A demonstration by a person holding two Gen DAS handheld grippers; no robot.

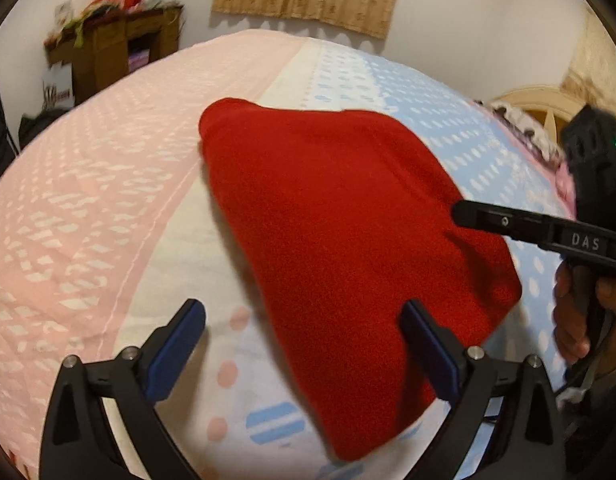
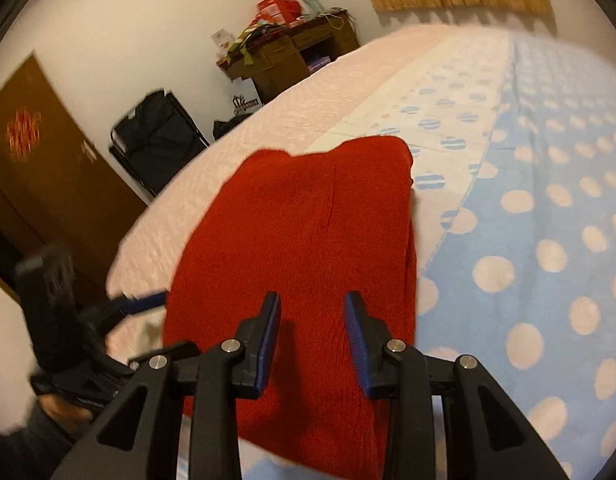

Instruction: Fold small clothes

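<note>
Lying folded on the dotted bedsheet [image 1: 108, 208], a red knit garment [image 1: 348, 240], both grippers' jaws open, gripping nothing.

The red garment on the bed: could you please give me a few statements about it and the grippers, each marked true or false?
1. The red garment lies on the bed cover. True.
2. The left gripper is clamped on the garment. False: its jaws stand wide open, gripping nothing.
3. The bed cover is plain white. False: it has pink, cream and blue patterned bands.
4. The right gripper hovers over the garment, jaws parted. True.
</note>
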